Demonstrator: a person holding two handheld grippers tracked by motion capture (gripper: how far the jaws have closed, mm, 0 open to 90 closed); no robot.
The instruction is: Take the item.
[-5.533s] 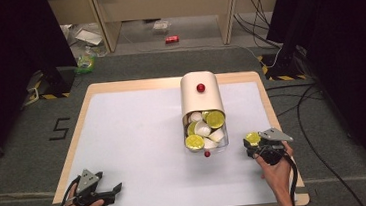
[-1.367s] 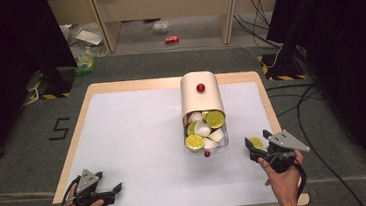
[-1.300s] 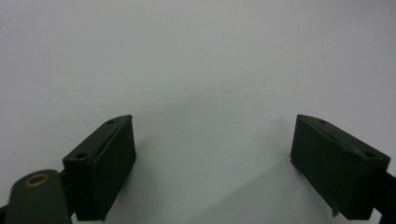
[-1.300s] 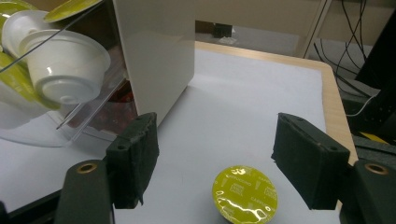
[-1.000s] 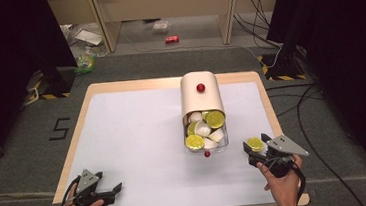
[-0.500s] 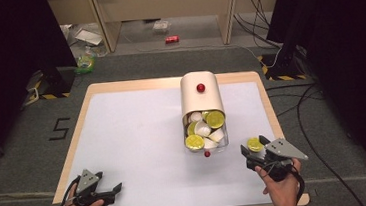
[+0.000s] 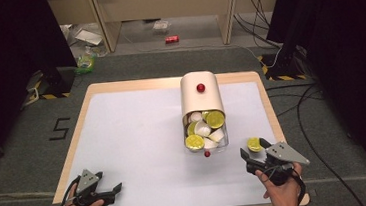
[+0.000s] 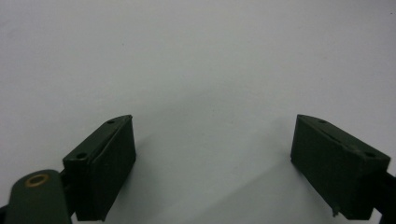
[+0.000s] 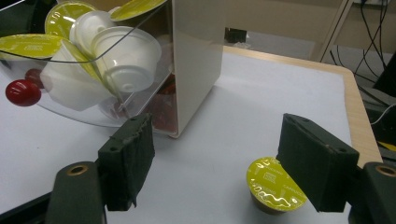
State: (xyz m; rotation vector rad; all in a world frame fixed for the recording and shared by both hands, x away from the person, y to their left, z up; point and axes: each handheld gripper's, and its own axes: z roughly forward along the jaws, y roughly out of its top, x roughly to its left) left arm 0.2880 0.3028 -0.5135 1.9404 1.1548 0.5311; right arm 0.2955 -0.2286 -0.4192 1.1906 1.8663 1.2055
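Right gripper (image 9: pixel 215 163), jaws apart and empty, should centre on the yellow-lidded coffee capsule (image 9: pixel 275 184) at lower right before closing; left gripper (image 8: pixel 212 163) idles agape.

White worktop (image 7: pixel 139 137) edged in pale wood, cream dispenser (image 7: pixel 201 99) with red knob (image 7: pixel 201 88), yellow-green-lidded and white capsules (image 9: pixel 116 56) behind clear plastic, lone yellow-lidded capsule (image 9: pixel 275 183) on white, black jaws.

Capsule (image 9: pixel 275 184) partly hidden behind jaw at 3 o'clock; lid print unreadable; dispenser (image 9: pixel 140 70) top cut off.
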